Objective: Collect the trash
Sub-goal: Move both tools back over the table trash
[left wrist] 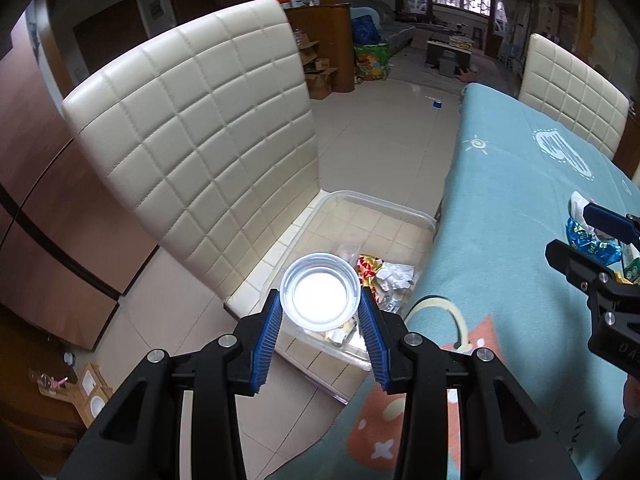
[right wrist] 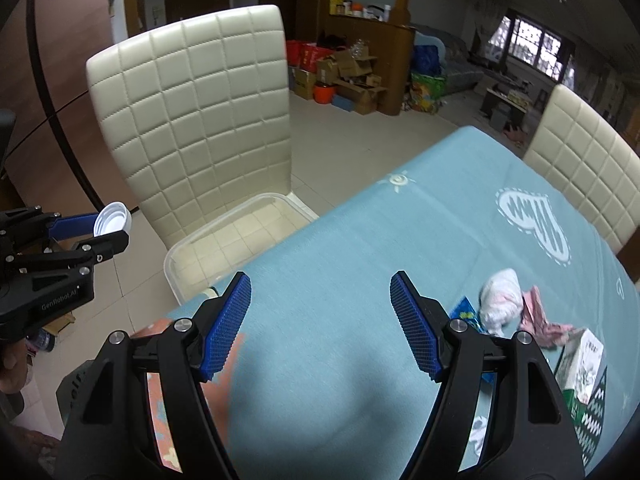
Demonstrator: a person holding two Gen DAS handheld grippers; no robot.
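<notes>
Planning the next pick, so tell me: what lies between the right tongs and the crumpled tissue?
Right wrist view: only bare teal tablecloth separates the open right tongs from the crumpled tissue.

A white plastic bottle cap (left wrist: 319, 289), open side up, sits clamped between the left jaws, above a clear plastic bin (left wrist: 420, 216) that already contains a red-gold wrapper (left wrist: 368, 266) and crumpled white paper (left wrist: 394, 274). Right of the right jaws lie a wadded white tissue (right wrist: 500, 296), a pink wrapper (right wrist: 538, 314), a blue wrapper (right wrist: 464, 312) and a small carton (right wrist: 582, 364).
</notes>
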